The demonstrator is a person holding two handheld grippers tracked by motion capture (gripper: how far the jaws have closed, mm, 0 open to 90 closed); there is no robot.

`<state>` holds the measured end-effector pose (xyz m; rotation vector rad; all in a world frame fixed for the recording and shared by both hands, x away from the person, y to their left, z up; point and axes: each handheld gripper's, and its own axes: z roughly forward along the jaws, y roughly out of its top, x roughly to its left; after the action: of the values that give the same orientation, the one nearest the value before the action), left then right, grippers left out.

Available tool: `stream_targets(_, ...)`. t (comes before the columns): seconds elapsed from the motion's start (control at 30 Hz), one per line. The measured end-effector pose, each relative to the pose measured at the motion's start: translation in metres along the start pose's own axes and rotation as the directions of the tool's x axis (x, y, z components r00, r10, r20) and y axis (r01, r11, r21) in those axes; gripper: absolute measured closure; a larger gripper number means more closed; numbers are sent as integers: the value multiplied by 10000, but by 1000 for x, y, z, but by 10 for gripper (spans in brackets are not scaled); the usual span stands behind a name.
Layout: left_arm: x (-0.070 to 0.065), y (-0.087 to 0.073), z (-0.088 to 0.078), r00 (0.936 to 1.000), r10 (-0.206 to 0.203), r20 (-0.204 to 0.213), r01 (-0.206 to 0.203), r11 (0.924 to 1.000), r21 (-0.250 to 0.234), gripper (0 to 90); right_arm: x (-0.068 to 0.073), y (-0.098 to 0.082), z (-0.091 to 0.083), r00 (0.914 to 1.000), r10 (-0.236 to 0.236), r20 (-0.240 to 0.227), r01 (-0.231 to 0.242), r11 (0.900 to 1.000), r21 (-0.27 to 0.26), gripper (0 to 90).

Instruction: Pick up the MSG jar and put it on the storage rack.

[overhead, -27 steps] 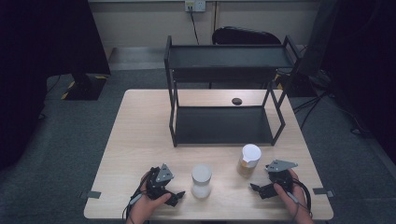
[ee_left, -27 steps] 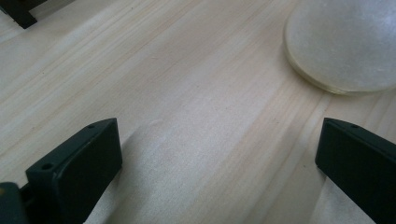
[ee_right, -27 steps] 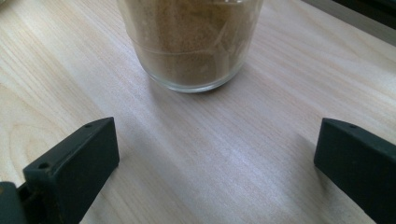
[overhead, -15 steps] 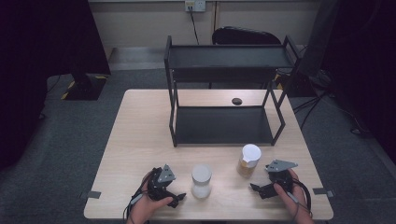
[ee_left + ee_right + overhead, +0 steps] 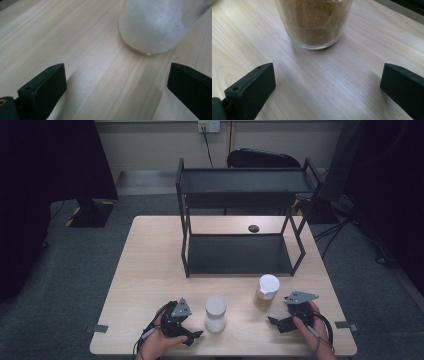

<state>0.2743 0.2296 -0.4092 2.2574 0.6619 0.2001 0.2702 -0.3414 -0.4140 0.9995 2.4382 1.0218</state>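
While both tongs [image 5: 196, 334] [image 5: 272, 322] gape wide, white-filled jar [image 5: 216, 313], brown-filled jar [image 5: 266, 291], white lids.

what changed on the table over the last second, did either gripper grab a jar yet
Nothing visibly changed. The left gripper and right gripper stay open on the table, each short of its jar: the white jar and the brown jar stand untouched.

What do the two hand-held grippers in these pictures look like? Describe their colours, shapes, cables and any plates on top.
The left gripper and the right gripper are both black, and each carries a grey three-cornered plate on top. A black cable loops away from each one toward the near table edge. In the gripper views, each has two flat, blocky black jaws with small holes in them.
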Motion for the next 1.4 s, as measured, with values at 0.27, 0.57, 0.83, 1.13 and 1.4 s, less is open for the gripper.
stream_targets(0.27,0,1,-2,9994,-229,253,239,9990,-374,17,0,0,0,10000,1,-2,-1,10000,3,0)
stream_targets(0.57,0,4,2,9988,-315,365,324,9992,-238,17,0,0,0,10000,2,-2,-2,10000,2,0)
stream_targets(0.83,-1,6,3,9986,-297,426,307,9992,-239,17,0,0,0,10000,2,-2,-2,10000,2,0)
stream_targets(1.13,-4,9,5,9982,-364,471,377,9989,-279,18,0,0,0,10000,0,-2,0,10000,2,0)
stream_targets(1.4,-5,10,2,9973,-509,525,535,9974,-485,18,0,0,0,10000,0,-1,0,10000,3,0)
